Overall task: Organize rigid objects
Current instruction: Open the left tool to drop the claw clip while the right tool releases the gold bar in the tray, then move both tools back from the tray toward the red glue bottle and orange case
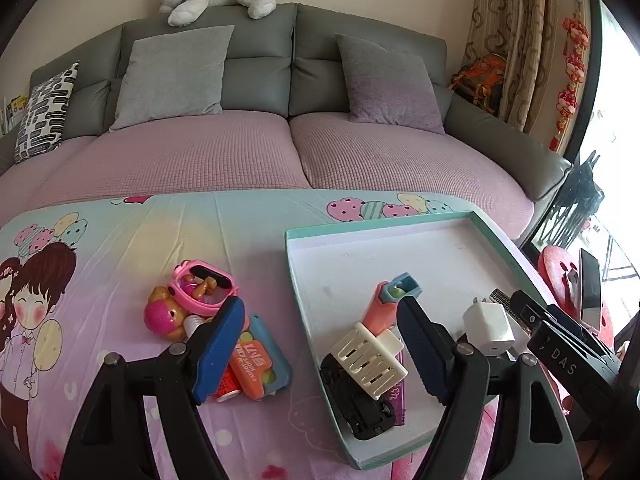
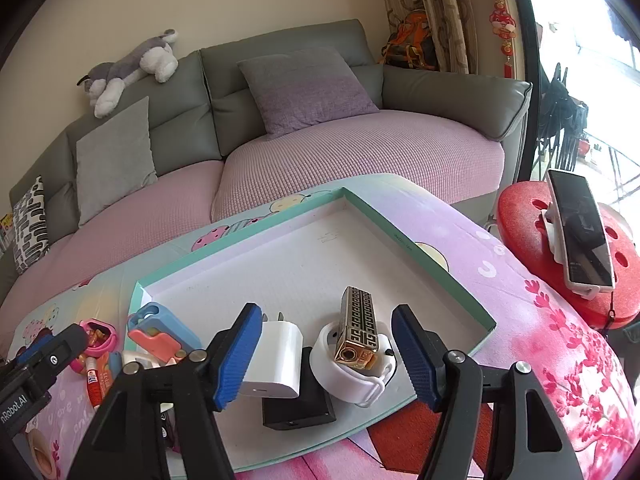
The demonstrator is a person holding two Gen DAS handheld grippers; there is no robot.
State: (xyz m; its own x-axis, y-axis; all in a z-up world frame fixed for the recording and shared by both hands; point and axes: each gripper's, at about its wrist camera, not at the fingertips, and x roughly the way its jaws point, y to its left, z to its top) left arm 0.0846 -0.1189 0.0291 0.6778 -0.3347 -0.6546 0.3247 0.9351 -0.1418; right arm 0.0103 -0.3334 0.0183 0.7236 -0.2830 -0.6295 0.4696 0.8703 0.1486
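Between your left tongs (image 1: 320, 344) sits the cream slotted clip (image 1: 370, 360), leaning on a black toy car (image 1: 360, 404), with the pink-and-blue toy (image 1: 386, 306) just ahead of them — all inside the shallow tray (image 1: 294, 276). Your left jaws stand wide apart, and neither pad (image 1: 218, 344) presses on anything. Outside the left pad, on the cartoon cloth (image 1: 120, 240), you have the loose pile: pink watch (image 1: 204, 284), pink round toy (image 1: 164, 316), orange-and-blue case (image 1: 256, 364), and a red tube tucked under it. The white charger (image 1: 488, 328) lies just outside your right pad of that pair, near the other tool's tip.

Between your right tongs (image 2: 324, 354) you have the gold patterned lighter (image 2: 358, 326), resting tilted in a white round holder (image 2: 352, 376). Jaws wide here too — pads clear of both, nothing gripped. Touching the inside of the left pad (image 2: 236, 356) is the white charger (image 2: 276, 360), which lies partly on a black block (image 2: 298, 408). All four sit at the near edge of the tray (image 2: 400, 240).

Beyond that left pad, the pink-and-blue toy (image 2: 160, 332) is at the tray's corner, the watch (image 2: 98, 334) and red tube (image 2: 93, 380) on the cloth past it. Right of your right tongs, well apart, a phone (image 2: 582, 232) stands clipped on a red stool (image 2: 520, 216). Ahead of both tools you face the grey sofa (image 1: 260, 64).
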